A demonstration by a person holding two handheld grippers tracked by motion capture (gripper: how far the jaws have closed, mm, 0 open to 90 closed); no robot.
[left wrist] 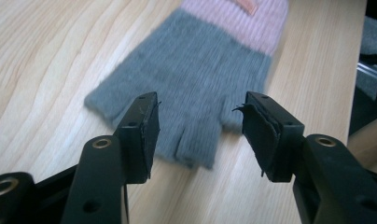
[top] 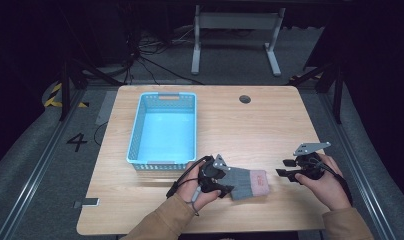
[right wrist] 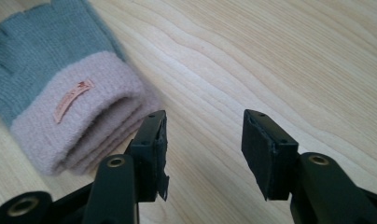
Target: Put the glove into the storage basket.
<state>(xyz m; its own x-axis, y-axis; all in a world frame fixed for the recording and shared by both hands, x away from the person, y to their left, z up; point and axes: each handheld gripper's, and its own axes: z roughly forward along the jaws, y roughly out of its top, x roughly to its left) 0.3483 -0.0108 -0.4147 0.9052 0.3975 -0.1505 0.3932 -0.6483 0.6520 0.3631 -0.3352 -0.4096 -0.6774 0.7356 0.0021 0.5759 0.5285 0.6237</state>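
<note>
Two claws gape wide, gripping nothing: left claw [left wrist: 200, 126] over the glove's [left wrist: 200, 74] finger end on the counter [left wrist: 46, 56]; right claw [right wrist: 203, 149] just beside its cuff.

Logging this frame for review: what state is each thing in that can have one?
Left gripper: open, jaws astride the glove's finger end.
Right gripper: open, beside the cuff, holding nothing.
Fingerless knit glove: flat on the table, cuff opening facing the right gripper.
Blue plastic basket: upright, empty.

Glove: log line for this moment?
left gripper: open, at glove fingers | right gripper: open, beside cuff | basket: empty
</note>
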